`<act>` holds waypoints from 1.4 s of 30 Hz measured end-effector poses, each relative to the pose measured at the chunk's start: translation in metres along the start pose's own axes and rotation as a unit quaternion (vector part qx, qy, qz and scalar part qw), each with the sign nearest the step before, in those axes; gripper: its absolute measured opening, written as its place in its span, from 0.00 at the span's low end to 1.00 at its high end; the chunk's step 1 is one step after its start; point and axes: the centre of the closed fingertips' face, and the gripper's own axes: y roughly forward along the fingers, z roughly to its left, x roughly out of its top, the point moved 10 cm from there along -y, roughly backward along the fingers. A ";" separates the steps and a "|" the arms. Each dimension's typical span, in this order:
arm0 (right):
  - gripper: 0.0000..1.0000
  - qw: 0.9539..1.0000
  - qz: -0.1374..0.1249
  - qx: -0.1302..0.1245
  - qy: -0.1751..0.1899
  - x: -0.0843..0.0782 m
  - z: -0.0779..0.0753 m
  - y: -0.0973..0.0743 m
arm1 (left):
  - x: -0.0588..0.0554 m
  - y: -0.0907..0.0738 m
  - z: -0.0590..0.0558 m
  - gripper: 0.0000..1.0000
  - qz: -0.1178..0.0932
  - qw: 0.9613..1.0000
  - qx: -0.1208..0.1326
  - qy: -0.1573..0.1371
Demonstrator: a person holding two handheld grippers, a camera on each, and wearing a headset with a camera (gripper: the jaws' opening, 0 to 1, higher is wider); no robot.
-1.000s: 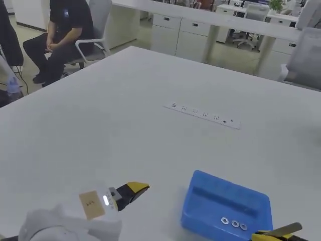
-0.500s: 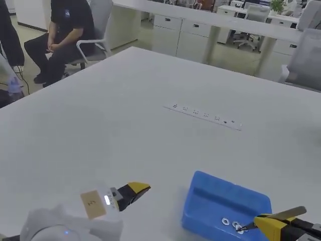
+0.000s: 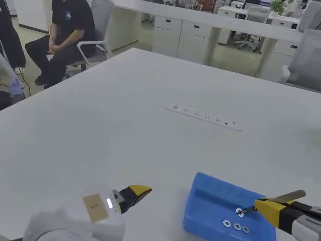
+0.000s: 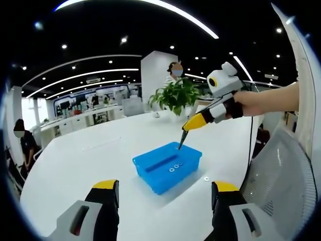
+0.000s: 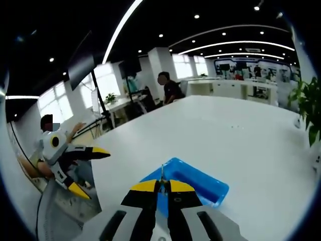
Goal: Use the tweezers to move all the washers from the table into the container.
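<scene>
Table [image 3: 125, 110]: white and broad, and it carries all the work.
Container [image 3: 210, 193]: shallow blue tray at the near side of the table, between the two tools.
Washers [image 3: 236, 227]: three lie in a short row on the container floor, close together.
Loose washer [image 4: 206, 177]: left gripper view shows one small ring on the table, just beside the container.
Right tool [image 5: 160, 187]: jaws pressed together, pinching the tweezers.
Tweezers [image 3: 290, 196]: slanted down, with the tips over the container above the row of three. A small pale ring shows at the tips, too small to tell if it is gripped.
Left tool [image 4: 163, 193]: jaws spread wide with nothing between them, held left of the container and well apart from it.
Socket strip [image 3: 205, 116]: set into the table, farther out.
Seated person [image 3: 62, 25]: on a chair beyond the far left corner.
</scene>
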 end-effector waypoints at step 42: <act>0.03 0.995 0.086 0.007 -0.044 -0.004 -0.023 0.059 | 0.000 -0.001 0.001 0.75 -0.001 1.000 0.002 -0.004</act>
